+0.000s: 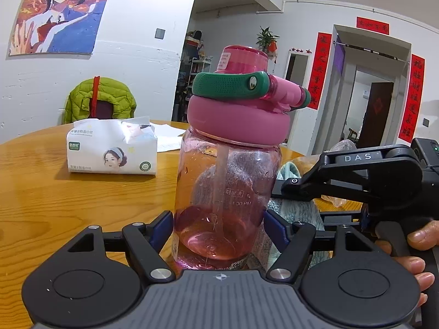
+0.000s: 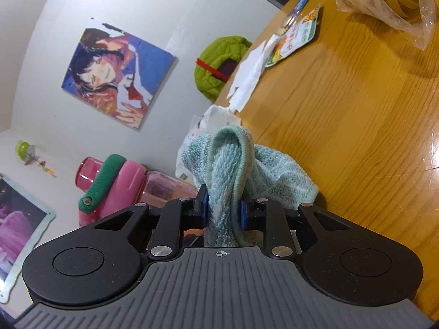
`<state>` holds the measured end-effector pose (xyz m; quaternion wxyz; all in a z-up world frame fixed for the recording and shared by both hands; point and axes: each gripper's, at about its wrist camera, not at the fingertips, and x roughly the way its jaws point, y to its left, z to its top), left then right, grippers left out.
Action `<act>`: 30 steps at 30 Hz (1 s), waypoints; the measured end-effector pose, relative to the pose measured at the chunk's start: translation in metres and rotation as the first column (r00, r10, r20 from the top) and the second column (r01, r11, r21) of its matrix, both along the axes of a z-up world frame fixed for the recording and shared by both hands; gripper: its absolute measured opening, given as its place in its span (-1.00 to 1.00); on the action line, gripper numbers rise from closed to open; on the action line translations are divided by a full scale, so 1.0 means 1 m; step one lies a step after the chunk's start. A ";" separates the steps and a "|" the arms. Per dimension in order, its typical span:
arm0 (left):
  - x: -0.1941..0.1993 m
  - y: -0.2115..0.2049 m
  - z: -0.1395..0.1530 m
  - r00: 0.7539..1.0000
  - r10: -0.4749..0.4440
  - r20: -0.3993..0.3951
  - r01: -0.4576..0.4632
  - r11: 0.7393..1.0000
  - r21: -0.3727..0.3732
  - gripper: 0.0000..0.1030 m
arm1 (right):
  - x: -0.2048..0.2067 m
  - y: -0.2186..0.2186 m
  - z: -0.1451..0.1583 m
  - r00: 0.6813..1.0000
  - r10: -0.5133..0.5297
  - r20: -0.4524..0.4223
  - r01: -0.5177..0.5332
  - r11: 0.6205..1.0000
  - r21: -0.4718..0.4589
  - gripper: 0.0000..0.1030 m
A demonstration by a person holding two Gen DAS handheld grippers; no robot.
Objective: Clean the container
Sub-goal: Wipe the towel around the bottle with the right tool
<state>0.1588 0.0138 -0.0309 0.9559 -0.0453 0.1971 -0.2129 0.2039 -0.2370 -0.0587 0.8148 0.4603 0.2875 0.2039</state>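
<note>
A clear pink water bottle [image 1: 227, 178] with a pink lid [image 1: 238, 120], a green carry strap and an inner straw stands upright on the wooden table [image 1: 55, 197]. My left gripper [image 1: 219, 227] grips its lower body, one blue pad pressed on each side. In the right wrist view the bottle [image 2: 164, 186] shows at the left, behind my right gripper [image 2: 223, 208], which is shut on a bunched light teal cloth [image 2: 233, 159]. From the left wrist view the right gripper [image 1: 277, 190] reaches in from the right, with the cloth [image 1: 290, 208] against the bottle's right side.
A tissue pack [image 1: 112, 150] lies on the table left of the bottle. A green jacket [image 1: 100, 101] hangs on a chair behind. A plastic bag of rubber bands [image 2: 389, 2], a snack packet [image 2: 293, 38] and papers [image 2: 247, 79] lie farther off. A person's hand [image 1: 417, 246] holds the right gripper.
</note>
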 end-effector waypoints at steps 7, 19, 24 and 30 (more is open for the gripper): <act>0.000 0.003 0.000 1.000 -0.006 -0.009 0.006 1.000 -0.023 0.35 | -0.012 -0.026 -0.005 0.984 -0.026 0.175 -0.042 0.927 0.374 -0.51; 0.004 0.017 0.000 0.999 0.018 -0.049 -0.024 0.993 -0.119 0.35 | 0.001 -0.005 -0.011 0.999 0.024 0.027 -0.029 0.978 0.206 -0.51; 0.004 0.018 0.000 0.998 0.015 -0.057 -0.022 0.990 -0.141 0.35 | -0.006 -0.005 0.003 0.989 0.029 0.143 -0.063 0.968 0.243 -0.51; 0.007 0.026 -0.001 0.997 0.020 -0.081 -0.036 0.980 -0.198 0.36 | 0.009 0.002 -0.017 0.998 0.029 -0.059 -0.020 0.989 0.148 -0.51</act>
